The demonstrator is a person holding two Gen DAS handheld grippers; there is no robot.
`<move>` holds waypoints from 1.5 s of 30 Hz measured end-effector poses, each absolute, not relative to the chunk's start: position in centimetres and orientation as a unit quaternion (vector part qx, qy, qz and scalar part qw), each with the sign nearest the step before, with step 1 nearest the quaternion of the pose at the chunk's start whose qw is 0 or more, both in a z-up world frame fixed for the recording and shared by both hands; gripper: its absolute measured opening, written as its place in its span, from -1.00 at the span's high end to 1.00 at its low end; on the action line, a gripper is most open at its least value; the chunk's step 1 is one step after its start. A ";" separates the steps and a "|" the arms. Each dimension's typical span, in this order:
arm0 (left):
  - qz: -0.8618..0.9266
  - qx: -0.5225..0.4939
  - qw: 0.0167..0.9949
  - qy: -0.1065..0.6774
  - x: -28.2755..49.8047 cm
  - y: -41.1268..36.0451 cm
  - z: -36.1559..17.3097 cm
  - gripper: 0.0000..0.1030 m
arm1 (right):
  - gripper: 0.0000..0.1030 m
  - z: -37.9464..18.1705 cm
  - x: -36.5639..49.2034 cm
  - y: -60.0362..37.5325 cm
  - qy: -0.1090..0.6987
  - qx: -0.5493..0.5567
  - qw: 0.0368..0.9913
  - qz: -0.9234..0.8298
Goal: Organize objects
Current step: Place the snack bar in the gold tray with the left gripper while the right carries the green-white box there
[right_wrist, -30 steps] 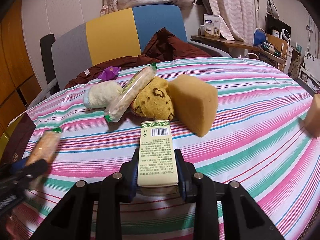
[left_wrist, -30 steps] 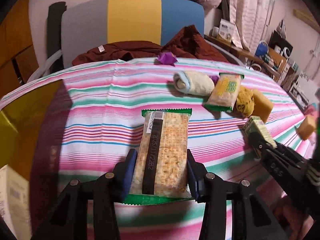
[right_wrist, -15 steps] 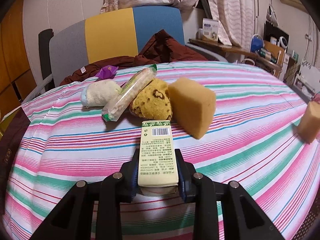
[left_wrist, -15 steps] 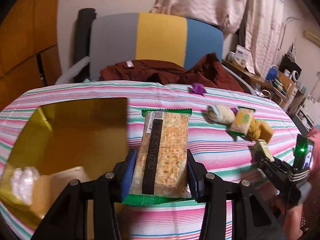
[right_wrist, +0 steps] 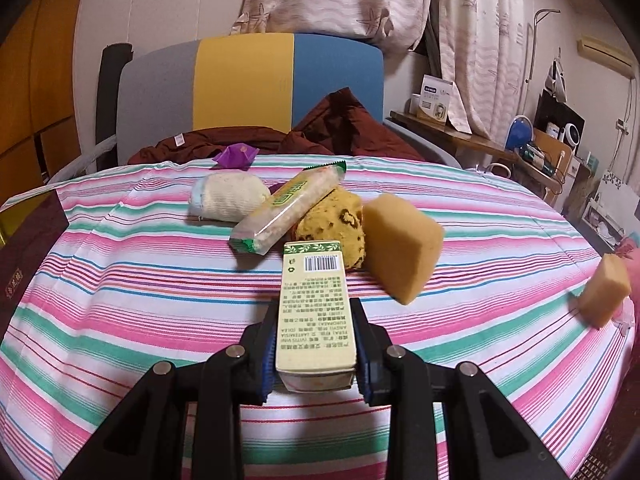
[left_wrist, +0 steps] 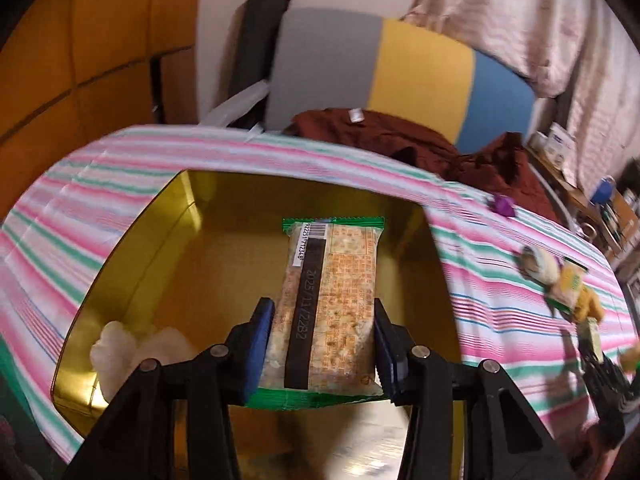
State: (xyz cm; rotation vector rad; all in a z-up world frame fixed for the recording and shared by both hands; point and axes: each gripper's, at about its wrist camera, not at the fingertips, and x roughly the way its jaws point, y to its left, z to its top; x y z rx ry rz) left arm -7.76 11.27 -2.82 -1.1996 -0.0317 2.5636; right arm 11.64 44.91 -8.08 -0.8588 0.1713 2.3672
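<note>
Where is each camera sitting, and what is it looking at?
Left wrist: sits on the left gripper, looks down along its fingers into the gold box; the fingers clamp a cracker packet.
Right wrist: sits on the right gripper, looks across the striped table at the chair; its fingers clamp a small carton.
Shared: the same chair, the purple wrapper, the snack pile and the carton-holding right gripper, at the left view's right edge.

Two green-edged cracker packets (left_wrist: 328, 304) (right_wrist: 286, 210), two tan sponge blocks (right_wrist: 402, 246) (right_wrist: 604, 290), one pale green-topped carton (right_wrist: 314, 312), one gold tin (left_wrist: 168, 248).
</note>
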 end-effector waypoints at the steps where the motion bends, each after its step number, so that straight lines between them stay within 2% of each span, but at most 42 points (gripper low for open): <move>1: 0.891 -0.428 0.148 -0.012 -8.2 10.9 -3.2 0.09 | 0.41 -8.1 11.6 44.9 0.064 -0.326 0.304 0.893; 13: 0.872 -0.474 0.117 -0.039 -11.6 8.7 -5.5 0.17 | 0.41 -8.5 11.3 44.9 0.062 -0.337 0.301 0.890; 15: 0.875 -0.469 0.114 -0.041 -11.2 8.6 -5.4 0.05 | 0.41 -8.5 11.2 44.8 0.062 -0.340 0.298 0.890; 17: 0.878 -0.463 0.109 -0.046 -10.6 8.2 -5.3 -0.30 | 0.41 -8.5 11.1 44.7 0.061 -0.345 0.291 0.890; 19: 0.884 -0.454 0.101 -0.050 -9.9 7.8 -5.0 -0.49 | 0.41 -8.4 10.9 44.5 0.055 -0.350 0.283 0.891; 22: 0.895 -0.434 0.094 -0.050 -8.7 7.4 -4.4 -0.64 | 0.41 -8.1 10.5 43.6 0.042 -0.355 0.269 0.894; 25: 0.905 -0.414 0.087 -0.043 -7.5 7.0 -3.8 -0.79 | 0.41 -7.3 10.1 42.4 0.071 -0.352 0.237 0.902; 29: 0.915 -0.394 0.081 -0.039 -5.9 6.4 -3.2 -0.87 | 0.41 -5.6 9.0 39.3 0.121 -0.335 0.168 0.919; 33: 0.917 -0.391 0.079 -0.029 -4.7 6.0 -3.4 -0.93 | 0.41 -4.5 7.1 35.7 0.139 -0.334 0.103 0.926; 45: 0.907 -0.409 0.077 -0.060 -3.6 4.2 -4.4 -0.93 | 0.41 -2.0 1.4 25.5 0.102 -0.349 -0.023 0.931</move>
